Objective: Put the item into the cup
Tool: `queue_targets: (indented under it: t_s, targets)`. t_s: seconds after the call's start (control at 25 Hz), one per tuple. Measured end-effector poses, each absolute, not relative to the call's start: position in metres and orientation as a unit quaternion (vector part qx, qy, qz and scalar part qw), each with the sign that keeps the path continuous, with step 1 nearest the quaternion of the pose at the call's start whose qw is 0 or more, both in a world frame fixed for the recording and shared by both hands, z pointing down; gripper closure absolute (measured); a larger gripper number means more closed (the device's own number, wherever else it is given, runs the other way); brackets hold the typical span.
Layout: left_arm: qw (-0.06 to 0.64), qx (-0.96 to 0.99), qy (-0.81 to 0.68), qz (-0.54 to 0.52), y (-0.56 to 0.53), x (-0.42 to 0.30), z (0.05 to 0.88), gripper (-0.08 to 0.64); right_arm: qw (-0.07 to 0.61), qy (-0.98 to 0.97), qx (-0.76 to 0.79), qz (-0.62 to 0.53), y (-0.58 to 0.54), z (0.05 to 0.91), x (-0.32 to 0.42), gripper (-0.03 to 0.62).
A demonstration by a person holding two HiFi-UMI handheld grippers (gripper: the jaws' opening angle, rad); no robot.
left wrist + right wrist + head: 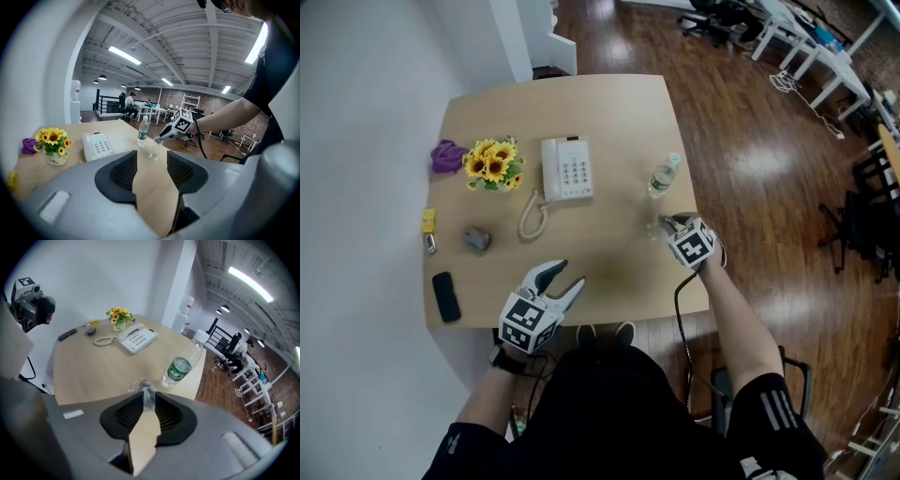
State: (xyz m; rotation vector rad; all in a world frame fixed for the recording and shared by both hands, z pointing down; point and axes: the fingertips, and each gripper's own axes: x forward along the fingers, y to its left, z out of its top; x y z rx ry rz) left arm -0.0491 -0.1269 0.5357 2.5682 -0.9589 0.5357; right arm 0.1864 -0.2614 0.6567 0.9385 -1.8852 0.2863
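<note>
Table (pixel 609 112), right edge: right tongs (pixel 664 222) parted, grey item (pixel 147 390) between tips, directly over cup (pixel 153 152); left tongs (pixel 571 274) open, empty, farther.

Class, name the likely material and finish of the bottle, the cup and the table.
Bottle: clear plastic, probably; see-through body, green label.
Cup: clear glass or plastic; the table shows through.
Table: pale matte wood-look top, faint grain, maybe laminate.

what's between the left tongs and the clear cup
Nothing but bare light wooden tabletop runs from the left tongs to the small clear cup; the left gripper view shows this most plainly.
</note>
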Motion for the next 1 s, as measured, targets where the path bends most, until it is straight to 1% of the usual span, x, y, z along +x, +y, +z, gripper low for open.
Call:
queue_targets:
  t_s: [0.16,0.32,0.44,0.52,0.6,0.84,1.0]
  targets:
    - [0.171,0.906,-0.337,0.191,-0.125,-0.048,0.537,0.365,0.467,-0.778,0.402,0.121,-0.272,0.653,0.186,0.485]
    - [0.169,0.906,-0.338,0.192,-0.122,-0.046,0.538,0.365,0.464,-0.781,0.396,0.133,-0.277,0.652,0.183,0.478]
    - [0.167,0.905,-0.342,0.192,-0.122,-0.048,0.539,0.365,0.487,-0.783,0.36,0.141,-0.27,0.655,0.178,0.472]
    - [0.169,0.903,-0.344,0.193,-0.122,-0.05,0.541,0.365,0.518,-0.779,0.332,0.121,-0.266,0.659,0.177,0.465]
    - [0.17,0.903,-0.344,0.194,-0.122,-0.05,0.542,0.365,0.532,-0.776,0.324,0.099,-0.267,0.659,0.179,0.46]
    - [0.166,0.905,-0.343,0.191,-0.123,-0.045,0.538,0.365,0.484,-0.797,0.338,0.126,-0.276,0.641,0.181,0.454]
    - [0.167,0.904,-0.345,0.192,-0.124,-0.043,0.535,0.365,0.486,-0.796,0.338,0.125,-0.282,0.641,0.183,0.453]
